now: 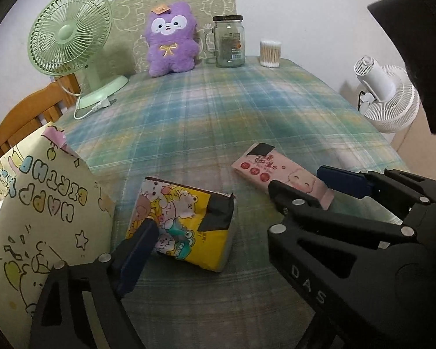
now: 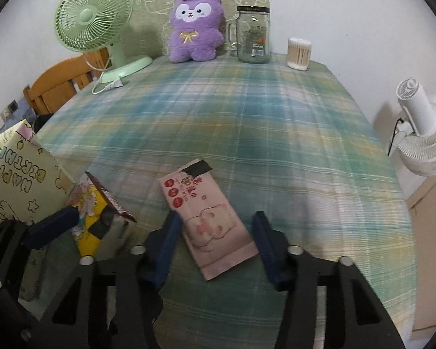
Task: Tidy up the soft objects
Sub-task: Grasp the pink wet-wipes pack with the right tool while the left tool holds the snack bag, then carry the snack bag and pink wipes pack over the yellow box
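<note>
A yellow cartoon-print tissue pack [image 1: 186, 226] [image 2: 91, 218] lies on the plaid tablecloth [image 1: 218, 110] beside a pale "Happy Birthday" gift bag [image 1: 43, 218] [image 2: 11, 180]. My left gripper [image 1: 221, 229] stands open around the pack. Its left pad [image 1: 139, 247] is at the pack's near corner, and its right finger is hidden behind the other gripper. A pink wipes pack [image 2: 209, 218] [image 1: 279, 174] lies flat, and my right gripper [image 2: 216, 226] [image 1: 300, 184] is shut on its long sides. A purple plush bear [image 1: 171, 40] sits upright at the back.
At the back stand a green desk fan [image 1: 69, 35] with its loose cord, a glass jar mug [image 1: 229, 43] and a tub of cotton swabs [image 1: 270, 53]. A white fan [image 2: 421, 128] stands beyond the right table edge, and a wooden chair [image 2: 58, 87] at the left.
</note>
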Tool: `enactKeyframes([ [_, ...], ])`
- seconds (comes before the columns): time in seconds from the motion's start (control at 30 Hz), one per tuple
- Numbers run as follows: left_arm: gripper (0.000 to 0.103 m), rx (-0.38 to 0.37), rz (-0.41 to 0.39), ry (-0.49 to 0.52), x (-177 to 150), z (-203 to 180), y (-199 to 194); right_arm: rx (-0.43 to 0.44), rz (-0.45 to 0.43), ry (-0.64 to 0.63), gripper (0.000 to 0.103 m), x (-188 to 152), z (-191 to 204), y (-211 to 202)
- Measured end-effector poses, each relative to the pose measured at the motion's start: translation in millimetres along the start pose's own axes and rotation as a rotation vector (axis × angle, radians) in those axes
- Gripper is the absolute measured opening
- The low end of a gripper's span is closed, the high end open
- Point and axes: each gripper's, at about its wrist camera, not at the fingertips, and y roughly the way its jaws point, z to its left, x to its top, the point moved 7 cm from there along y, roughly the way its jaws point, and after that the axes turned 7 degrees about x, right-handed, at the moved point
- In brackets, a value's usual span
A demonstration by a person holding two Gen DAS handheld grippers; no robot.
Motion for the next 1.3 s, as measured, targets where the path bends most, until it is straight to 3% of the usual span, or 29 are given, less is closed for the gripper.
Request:
enactKeyframes([
  [0.17, 0.092, -0.003, -0.001, 0.011, 1, -2, 0, -0.014, -0.009, 0.001, 0.047, -1, -2, -4],
  [0.33, 0.07, 0.01, -0.019, 0.034, 2, -5, -3, -0.022, -0.017, 0.011, 0.043, -3, -6, -10],
  [0.4, 0.066, 0.011, -0.022, 0.044, 3, -6, -4, -0.027, -0.025, 0.011, 0.043, -4, -7, -14],
  [0.5, 0.049, 0.012, -0.041, 0.07, 3, -11, -7, -0.018, -0.027, 0.025, 0.042, -6, -9, -17],
  [1.03, 0.023, -0.018, -0.079, 0.101, 0, -20, -24, -0.035, -0.051, 0.058, 0.04, -17, -13, -40],
  [1.3, 0.019, -0.042, -0.091, 0.087, -1, -20, -36, -0.046, -0.079, 0.058, 0.04, -19, -8, -56],
])
